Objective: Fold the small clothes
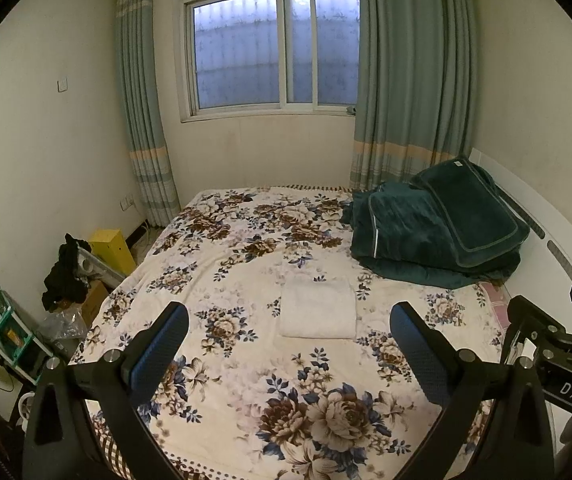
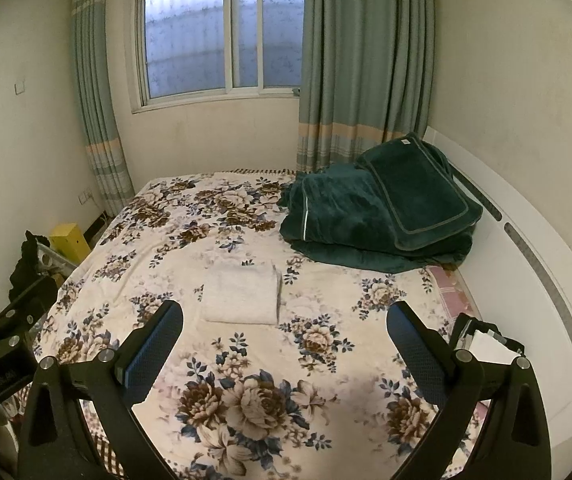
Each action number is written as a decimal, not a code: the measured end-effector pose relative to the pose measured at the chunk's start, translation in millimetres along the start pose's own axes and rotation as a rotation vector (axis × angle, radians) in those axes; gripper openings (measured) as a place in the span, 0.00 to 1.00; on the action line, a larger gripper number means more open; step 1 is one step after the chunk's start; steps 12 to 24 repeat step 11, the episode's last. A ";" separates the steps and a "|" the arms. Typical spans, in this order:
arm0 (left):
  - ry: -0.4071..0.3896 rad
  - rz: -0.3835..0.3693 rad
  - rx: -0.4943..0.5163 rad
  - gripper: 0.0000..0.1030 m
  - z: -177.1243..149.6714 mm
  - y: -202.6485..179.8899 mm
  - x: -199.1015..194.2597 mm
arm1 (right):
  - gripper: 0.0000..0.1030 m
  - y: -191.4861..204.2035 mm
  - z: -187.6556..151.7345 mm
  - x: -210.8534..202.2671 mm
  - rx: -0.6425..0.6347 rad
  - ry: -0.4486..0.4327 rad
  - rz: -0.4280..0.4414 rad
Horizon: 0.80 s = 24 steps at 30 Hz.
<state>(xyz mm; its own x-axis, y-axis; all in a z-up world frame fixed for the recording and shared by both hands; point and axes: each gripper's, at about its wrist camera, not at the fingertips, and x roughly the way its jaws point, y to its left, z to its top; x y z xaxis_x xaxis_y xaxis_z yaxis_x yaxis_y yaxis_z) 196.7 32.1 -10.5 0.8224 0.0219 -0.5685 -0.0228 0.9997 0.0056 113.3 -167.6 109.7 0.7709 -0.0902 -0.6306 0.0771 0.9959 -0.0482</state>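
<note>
Both the left gripper (image 1: 289, 334) and right gripper (image 2: 285, 330) hang wide open and empty above the near part of the floral bedspread (image 1: 246, 380), seemingly finished, since the white cloth (image 1: 318, 307) lies folded mid-bed, its long axis toward the window (image 1: 270, 48).

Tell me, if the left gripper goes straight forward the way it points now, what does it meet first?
Probably the folded white cloth on the floral bedspread. It lies between the open fingers of the left gripper, just ahead; depth is unclear, so the bedspread may come first.
</note>
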 end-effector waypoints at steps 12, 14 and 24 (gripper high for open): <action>-0.012 0.009 0.000 1.00 4.6 2.4 -4.7 | 1.00 4.6 -0.8 -2.8 0.000 -0.003 -0.002; -0.012 0.009 0.000 1.00 4.6 2.4 -4.7 | 1.00 4.6 -0.8 -2.8 0.000 -0.003 -0.002; -0.012 0.009 0.000 1.00 4.6 2.4 -4.7 | 1.00 4.6 -0.8 -2.8 0.000 -0.003 -0.002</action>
